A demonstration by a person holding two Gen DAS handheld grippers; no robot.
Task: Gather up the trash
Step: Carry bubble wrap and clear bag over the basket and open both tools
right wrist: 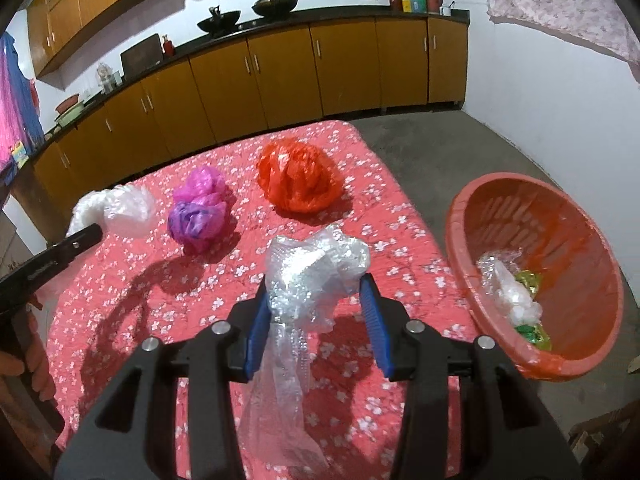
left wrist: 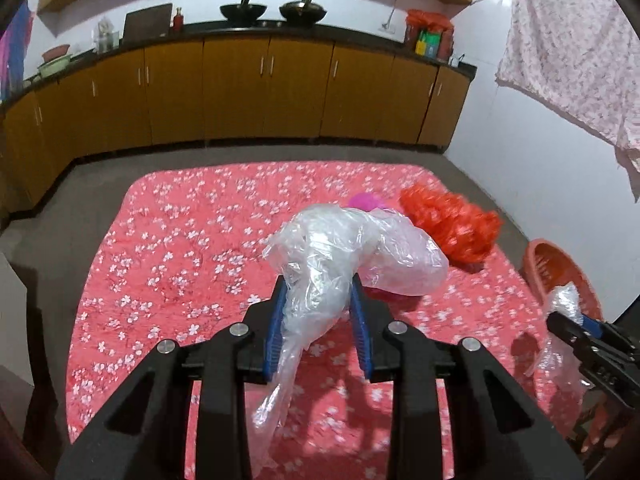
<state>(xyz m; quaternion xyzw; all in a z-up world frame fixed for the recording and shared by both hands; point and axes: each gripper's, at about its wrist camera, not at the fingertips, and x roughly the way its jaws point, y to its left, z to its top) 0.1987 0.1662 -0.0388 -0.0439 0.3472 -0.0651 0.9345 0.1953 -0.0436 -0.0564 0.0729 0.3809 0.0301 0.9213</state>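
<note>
Pink bag point(left wrist: 366, 201) mostly hidden behind clear bag point(left wrist: 352, 248).

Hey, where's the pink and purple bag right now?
In the right wrist view, the pink and purple bag lies on the floral cloth, between the clear bag and red bag.

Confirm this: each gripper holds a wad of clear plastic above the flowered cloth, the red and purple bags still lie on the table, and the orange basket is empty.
Wrong on one count: the orange basket is not empty. The right wrist view shows clear plastic and green wrappers in it. The rest stands: the left gripper and right gripper each hold clear plastic, and the red bag and purple bag lie on the table.
</note>
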